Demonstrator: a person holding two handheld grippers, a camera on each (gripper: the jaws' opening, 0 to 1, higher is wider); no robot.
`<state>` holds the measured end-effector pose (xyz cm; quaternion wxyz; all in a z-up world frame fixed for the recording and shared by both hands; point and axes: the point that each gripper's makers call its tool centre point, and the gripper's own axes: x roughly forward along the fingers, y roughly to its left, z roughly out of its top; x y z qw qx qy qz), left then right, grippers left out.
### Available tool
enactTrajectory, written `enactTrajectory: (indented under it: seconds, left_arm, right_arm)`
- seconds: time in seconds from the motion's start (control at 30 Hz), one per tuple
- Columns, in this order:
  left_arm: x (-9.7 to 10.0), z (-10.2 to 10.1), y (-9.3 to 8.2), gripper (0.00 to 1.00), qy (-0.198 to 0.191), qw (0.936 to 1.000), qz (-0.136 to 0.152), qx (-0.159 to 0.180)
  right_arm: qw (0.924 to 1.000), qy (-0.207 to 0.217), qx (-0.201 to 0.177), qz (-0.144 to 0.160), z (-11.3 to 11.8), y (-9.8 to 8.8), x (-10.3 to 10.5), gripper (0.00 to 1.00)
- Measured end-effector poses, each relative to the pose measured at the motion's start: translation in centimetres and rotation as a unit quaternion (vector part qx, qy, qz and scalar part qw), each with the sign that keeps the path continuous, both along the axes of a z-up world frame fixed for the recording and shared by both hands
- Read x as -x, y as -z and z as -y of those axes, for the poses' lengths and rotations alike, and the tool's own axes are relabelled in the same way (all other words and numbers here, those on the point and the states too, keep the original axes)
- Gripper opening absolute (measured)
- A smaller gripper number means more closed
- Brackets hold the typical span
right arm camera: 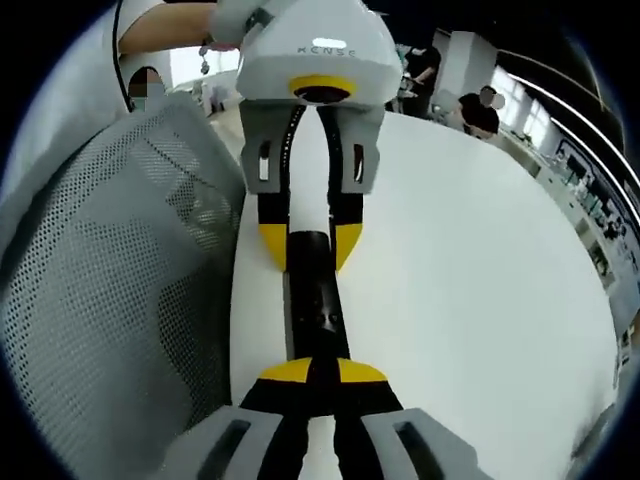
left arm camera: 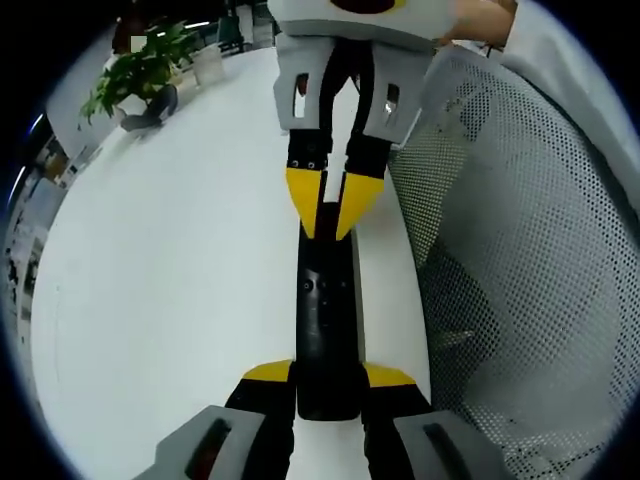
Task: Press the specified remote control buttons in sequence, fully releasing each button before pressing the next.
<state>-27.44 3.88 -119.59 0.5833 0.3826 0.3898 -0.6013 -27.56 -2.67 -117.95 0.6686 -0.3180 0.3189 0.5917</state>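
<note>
On the white table (left arm camera: 170, 300) beside the mesh chair (left arm camera: 530, 260) my left gripper (left arm camera: 328, 378) clamps the remote (left arm camera: 325, 330); my right gripper (right arm camera: 312, 372), closed, should press squarely, then lift fully.

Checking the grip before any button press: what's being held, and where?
The remote, by one end, between the left hand-held gripper's jaws. The right hand-held gripper closes at its other end.

My 2 grippers look alike: the left gripper (left arm camera: 328, 375) and right gripper (right arm camera: 312, 372) have grey shells with slotted openings, black arms with small screws, yellow jaw tips.
</note>
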Motion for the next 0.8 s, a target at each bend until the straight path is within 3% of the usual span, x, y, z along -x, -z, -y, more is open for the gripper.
enactTrajectory:
  seconds: [0.13, 0.27, 0.4, 0.6, 0.8]
  left_arm:
    - [0.0, 0.0, 0.0, 0.23, -0.002, 1.0000, 0.000, 0.003]
    - [0.0, 0.0, 0.0, 0.23, -0.002, 1.0000, 0.000, 0.005]
    - [0.0, 0.0, 0.0, 0.23, -0.004, 1.0000, 0.000, 0.009]
    - [0.0, 0.0, 0.0, 0.23, -0.003, 0.9999, -0.001, 0.014]
    - [0.0, 0.0, 0.0, 0.23, -0.002, 0.9998, 0.001, 0.018]
  right_arm:
    - [0.9998, 0.007, -0.008, -0.017, -0.5, -0.1, -0.3, 0.09]
    - [0.9995, -0.025, 0.014, -0.013, -0.6, 0.5, 0.1, 0.09]
    - [0.9993, -0.032, 0.013, -0.015, -0.7, 0.3, 0.0, 0.08]
    - [0.9919, -0.103, 0.075, -0.003, -0.9, 0.5, 0.3, 0.08]
    - [0.9931, -0.073, 0.081, -0.042, -1.0, 0.7, 0.0, 0.07]
